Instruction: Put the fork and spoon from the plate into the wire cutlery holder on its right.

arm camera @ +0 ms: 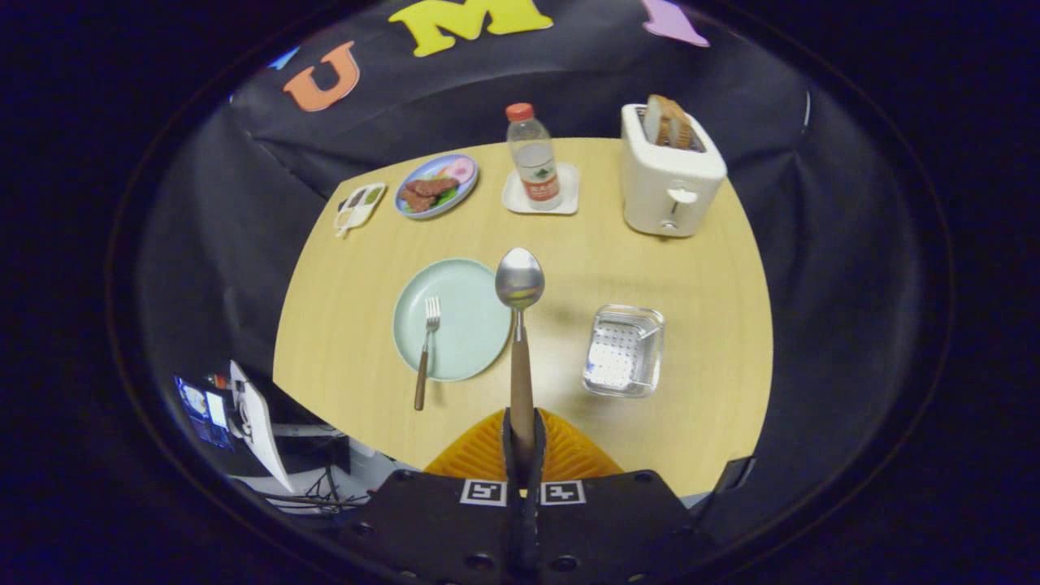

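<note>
The spoon (520, 280), bowl pointing to twelve o'clock, is pinched by its wooden handle between the closed fingers of the gripper (522, 439) and held raised above the table (715, 268), its bowl over the right rim of the green plate (455, 321). The fork (426, 345) lies on that plate at about eleven o'clock from the fingers, handle overhanging the near rim. The wire cutlery holder (624, 351) stands at about one o'clock; the step is probably best done by carrying the spoon over its opening, tilting it handle-down and releasing low.
</note>
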`<control>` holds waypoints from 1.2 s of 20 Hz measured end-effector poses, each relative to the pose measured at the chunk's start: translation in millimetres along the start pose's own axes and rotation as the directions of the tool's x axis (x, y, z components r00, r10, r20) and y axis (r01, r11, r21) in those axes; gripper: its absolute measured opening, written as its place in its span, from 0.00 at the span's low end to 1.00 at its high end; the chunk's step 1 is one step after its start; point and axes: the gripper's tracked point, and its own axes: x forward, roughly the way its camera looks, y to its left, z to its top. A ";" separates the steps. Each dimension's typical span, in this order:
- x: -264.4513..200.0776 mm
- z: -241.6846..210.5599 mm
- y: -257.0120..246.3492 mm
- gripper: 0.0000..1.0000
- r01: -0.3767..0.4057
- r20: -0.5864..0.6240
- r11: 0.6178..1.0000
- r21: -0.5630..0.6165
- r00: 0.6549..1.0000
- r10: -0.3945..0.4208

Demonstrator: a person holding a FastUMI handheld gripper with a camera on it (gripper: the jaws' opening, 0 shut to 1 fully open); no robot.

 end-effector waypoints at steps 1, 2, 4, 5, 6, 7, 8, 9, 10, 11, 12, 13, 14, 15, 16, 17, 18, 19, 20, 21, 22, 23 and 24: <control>-6.1 -1.8 -13.7 0.01 0.012 -0.007 1.000 0.026 1.000 -0.012; -8.3 -5.1 -24.7 0.01 0.022 -0.015 0.998 0.054 1.000 -0.021; -8.9 -13.5 -43.4 0.01 0.026 -0.057 0.993 0.119 0.998 -0.019; -6.0 -21.3 -45.6 0.01 0.015 -0.090 0.987 0.161 0.996 0.000; -1.6 -26.2 -46.9 0.01 0.002 -0.116 0.980 0.198 0.993 0.021; 3.0 -31.2 -49.6 0.00 -0.001 -0.138 0.977 0.215 0.990 0.031; 6.3 -32.4 -53.4 0.01 0.004 -0.147 0.977 0.215 0.989 0.028; 11.6 -35.1 -56.3 0.01 0.010 -0.158 0.978 0.209 0.987 0.023; 14.8 -36.0 -56.4 0.01 0.015 -0.168 0.977 0.213 0.986 0.022; 19.2 -39.6 -55.2 0.01 0.018 -0.191 0.974 0.225 0.981 0.026; 22.8 -42.3 -53.7 0.01 0.018 -0.217 0.970 0.244 0.976 0.037; 25.6 -43.5 -52.4 0.00 0.017 -0.241 0.963 0.270 0.969 0.051; 30.5 -44.8 -51.7 0.01 0.017 -0.257 0.956 0.292 0.964 0.062; 36.5 -45.5 -53.4 0.01 0.021 -0.271 0.953 0.302 0.960 0.064; 40.2 -44.6 -55.0 0.01 0.028 -0.278 0.951 0.308 0.959 0.062; 43.0 -44.4 -57.0 0.01 0.030 -0.279 0.949 0.314 0.958 0.062; 44.7 -40.4 -55.5 0.01 0.026 -0.278 0.945 0.325 0.958 0.069; 48.0 -39.0 -56.2 0.02 0.023 -0.279 0.942 0.334 0.957 0.075; 49.6 -37.8 -57.3 0.03 0.024 -0.285 0.939 0.344 0.955 0.080; 52.6 -37.0 -59.6 0.03 0.033 -0.286 0.936 0.349 0.955 0.073; 53.8 -35.7 -57.3 0.07 0.030 -0.280 0.933 0.358 0.957 0.077; 52.9 -33.7 -56.8 0.07 0.025 -0.271 0.933 0.360 0.959 0.079; 52.6 -29.6 -59.5 0.10 0.023 -0.257 0.933 0.359 0.963 0.075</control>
